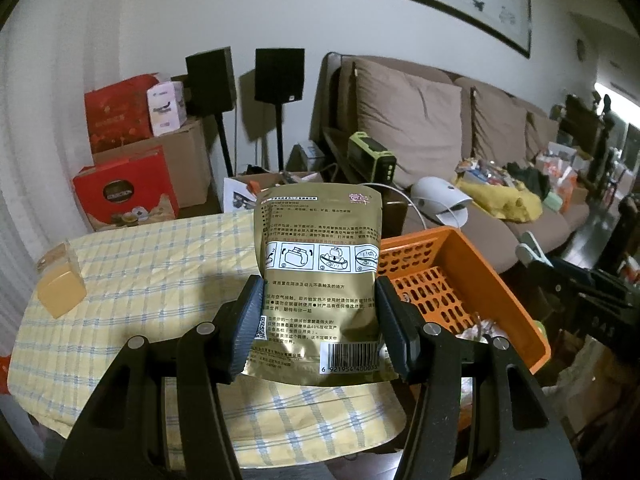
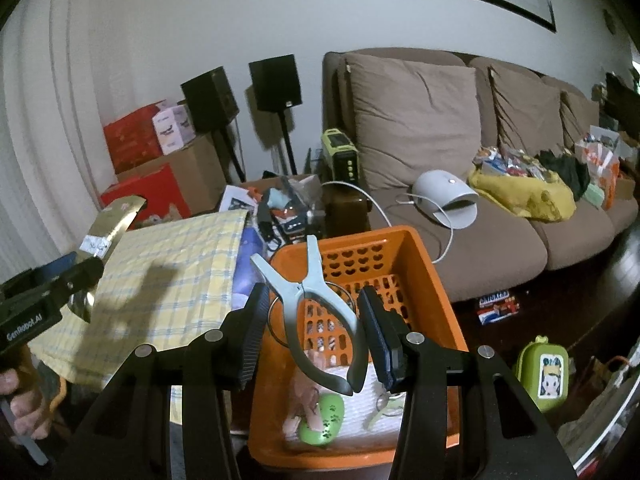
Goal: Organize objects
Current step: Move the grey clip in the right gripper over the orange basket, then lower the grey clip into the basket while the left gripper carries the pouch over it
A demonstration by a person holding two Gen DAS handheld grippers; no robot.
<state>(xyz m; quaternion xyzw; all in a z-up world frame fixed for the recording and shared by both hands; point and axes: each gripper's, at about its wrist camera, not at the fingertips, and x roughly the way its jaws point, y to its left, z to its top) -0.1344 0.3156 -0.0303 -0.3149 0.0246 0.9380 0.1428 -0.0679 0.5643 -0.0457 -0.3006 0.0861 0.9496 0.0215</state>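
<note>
Landmark for all positions: the orange basket [image 2: 436,264].

Nearest, right wrist view: right gripper [image 2: 316,332] is clamped on a large pale-grey clip [image 2: 316,300]. The pads press the clip's curved arms from both sides. Its handles point up and away, and its closed tips hang toward the camera, directly above the basket's near half. Below the clip, inside the basket: a green paw-print item [image 2: 324,420], something pinkish, white padding. Details unclear.

Nearest, left wrist view: left gripper [image 1: 318,320] is clamped on a gold foil pouch [image 1: 318,264], held upright by its lower half with the printed back facing the camera. The pouch sits just left of the basket [image 1: 496,280], over the checked yellow cloth [image 1: 140,280], not over the basket opening. The right wrist view confirms this: pouch well left of the basket.

Further left of the basket, on the cloth: a small yellow box [image 1: 60,294], untouched.

Beyond the basket: brown sofa [image 2: 420,120] with clutter, speakers, cartons.

Judgement: both items look bound for the basket. The clip is nearly placed; the pouch must travel right first.

Risks:
- Foil is slick and the pouch soft, so it could slide or fold in the grip, or catch the basket's left rim.
- Squeezing the clip's arms harder may spring it open or twist it out.
- The two grippers converge on one opening, so collision is possible.
- The clip may land on the contents and bounce.
</note>
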